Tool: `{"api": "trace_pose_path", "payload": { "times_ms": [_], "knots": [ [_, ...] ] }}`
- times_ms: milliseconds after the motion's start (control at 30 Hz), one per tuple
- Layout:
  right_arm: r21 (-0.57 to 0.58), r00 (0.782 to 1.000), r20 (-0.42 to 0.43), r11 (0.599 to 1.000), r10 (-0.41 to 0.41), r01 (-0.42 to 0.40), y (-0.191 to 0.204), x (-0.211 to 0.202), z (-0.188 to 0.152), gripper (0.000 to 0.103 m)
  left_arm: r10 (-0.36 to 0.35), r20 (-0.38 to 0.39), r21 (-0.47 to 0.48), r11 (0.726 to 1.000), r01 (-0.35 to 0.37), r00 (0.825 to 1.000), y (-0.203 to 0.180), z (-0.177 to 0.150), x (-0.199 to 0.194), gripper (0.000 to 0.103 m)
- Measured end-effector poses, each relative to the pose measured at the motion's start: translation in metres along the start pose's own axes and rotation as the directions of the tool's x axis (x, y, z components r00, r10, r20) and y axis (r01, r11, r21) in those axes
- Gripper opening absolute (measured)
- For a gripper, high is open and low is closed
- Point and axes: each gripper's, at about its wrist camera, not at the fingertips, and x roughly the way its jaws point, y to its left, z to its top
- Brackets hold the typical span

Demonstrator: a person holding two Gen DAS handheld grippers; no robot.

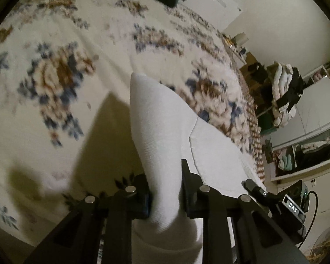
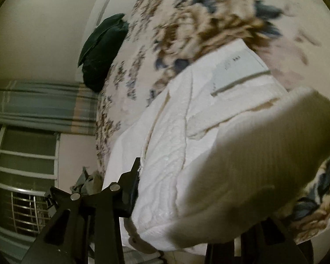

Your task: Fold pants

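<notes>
The white ribbed pants (image 1: 162, 127) lie partly on a floral bedspread (image 1: 55, 70). My left gripper (image 1: 165, 189) is shut on a fold of the pants and holds it raised above the bed. In the right wrist view the pants (image 2: 187, 145) fill the middle, with a white inner label (image 2: 237, 70) showing. My right gripper (image 2: 187, 200) is shut on a thick bunch of the pants. Its left finger (image 2: 132, 180) shows; the cloth hides the right one.
A dark green cushion (image 2: 103, 50) lies at the bed's far end by the wall. Shelves with piled clothes (image 1: 286, 92) stand beyond the bed's right edge. A window with striped curtain (image 2: 39, 105) is on the left in the right wrist view.
</notes>
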Motion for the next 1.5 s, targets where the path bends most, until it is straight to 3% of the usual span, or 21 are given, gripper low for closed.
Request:
{"api": "trace_pose_path", "payload": {
  "times_ms": [100,267,400,600,700,800,900,933,1000,1067,1133,1267,1400,1467,1500],
  "knots": [
    [-0.026,1.000,-0.005,0.999,0.021,-0.021,0.036,0.011,0.008,0.041,-0.018,0.048,-0.004,1.000,0.019,0.999,0.003,0.033,-0.014,0.019],
    [-0.064,0.998,0.026,0.997,0.052,-0.050,0.075,0.034,0.040,0.041,-0.045,0.099,0.002,0.999,0.045,0.994,0.021,0.116,-0.012,0.019],
    [-0.099,0.996,0.062,0.993,0.067,-0.061,0.132,0.097,0.084,0.041,-0.059,0.132,0.008,0.998,0.059,0.989,0.047,0.204,0.004,0.019],
    [-0.127,0.991,0.099,0.989,0.085,-0.072,0.199,0.225,0.157,0.041,-0.049,0.149,0.015,0.999,0.048,0.988,0.107,0.333,0.051,0.019],
    [-0.132,0.992,0.096,0.989,0.079,-0.066,0.210,0.297,0.191,0.041,-0.014,0.133,0.026,1.000,0.011,0.991,0.136,0.370,0.086,0.019],
    [-0.131,0.997,0.072,0.991,0.038,-0.028,0.201,0.355,0.209,0.041,0.030,0.061,-0.001,1.000,-0.030,0.998,0.176,0.389,0.132,0.019],
    [-0.101,0.999,0.001,0.994,-0.051,0.051,0.177,0.402,0.216,0.043,0.061,-0.021,-0.020,0.998,-0.062,0.998,0.206,0.383,0.164,0.021],
    [-0.099,0.996,-0.030,0.992,-0.087,0.084,0.170,0.410,0.213,0.048,0.064,-0.039,-0.011,0.998,-0.065,0.997,0.213,0.378,0.168,0.026],
    [-0.092,0.987,-0.068,0.986,-0.142,0.136,0.154,0.413,0.203,0.051,0.051,-0.050,0.012,0.999,-0.051,0.997,0.221,0.368,0.166,0.035],
    [-0.054,0.987,-0.081,0.990,-0.137,0.133,0.140,0.403,0.195,0.052,0.062,-0.055,0.028,0.998,-0.060,0.997,0.225,0.360,0.158,0.046],
    [-0.035,0.984,-0.074,0.987,-0.160,0.157,0.138,0.392,0.191,0.052,0.068,-0.055,0.029,0.997,-0.066,0.996,0.230,0.358,0.149,0.048],
    [-0.046,0.964,-0.063,0.966,-0.258,0.256,0.150,0.376,0.187,0.060,0.147,-0.059,0.049,0.988,-0.144,0.987,0.222,0.358,0.129,0.048],
    [-0.156,0.903,-0.005,0.893,-0.429,0.423,0.184,0.362,0.182,0.072,0.262,-0.024,0.158,0.954,-0.255,0.965,0.194,0.356,0.115,0.046],
    [-0.236,0.846,0.062,0.815,-0.530,0.529,0.207,0.357,0.179,0.091,0.289,-0.002,0.192,0.940,-0.284,0.957,0.179,0.351,0.107,0.047],
    [-0.263,0.822,0.096,0.783,-0.561,0.564,0.217,0.354,0.177,0.094,0.316,0.000,0.204,0.929,-0.309,0.949,0.174,0.350,0.105,0.050]
  ]
}}
